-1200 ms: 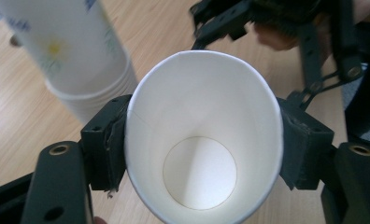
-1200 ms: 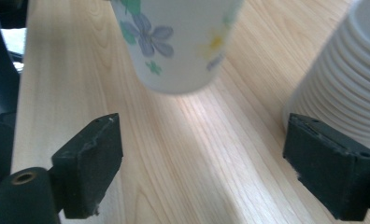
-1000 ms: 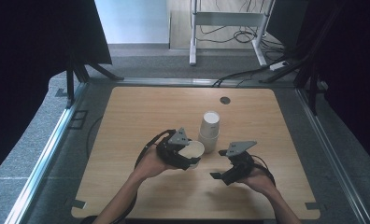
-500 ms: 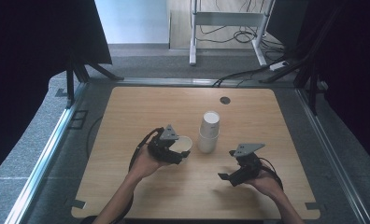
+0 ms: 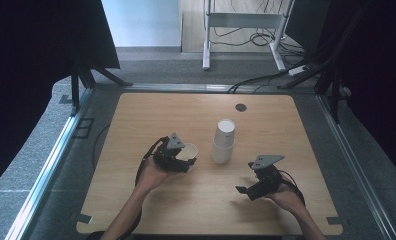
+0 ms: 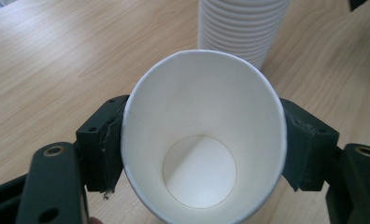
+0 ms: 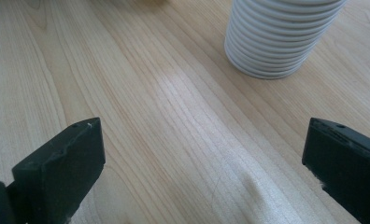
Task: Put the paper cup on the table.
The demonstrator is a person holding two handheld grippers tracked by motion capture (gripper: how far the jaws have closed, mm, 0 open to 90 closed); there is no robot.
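The left gripper (image 5: 178,156) has its jaws clamped on a single white paper cup (image 6: 204,135), one black pad pressed against each side of the cup's wall just below the rim. In the left gripper view the cup's mouth is squeezed into an oval and faces the camera, so the round bottom shows inside it. From above, the cup (image 5: 190,150) sits at the gripper's tip with its open mouth turned up and toward the person, just left of the stack of paper cups (image 5: 224,141) and apart from it. The left jaws have just been easing slightly wider, with the cup between them and the pads on its wall.

The right gripper (image 5: 254,185) has its jaws wide apart with nothing between them; they have just been opening. In the right gripper view bare wood lies between the two black jaws, and the ribbed stack (image 7: 279,35) stands farther off at the upper right.

The stack stands mouth down near the middle of the light wooden surface (image 5: 151,115). A small dark round grommet (image 5: 241,107) lies beyond it, near the far edge.
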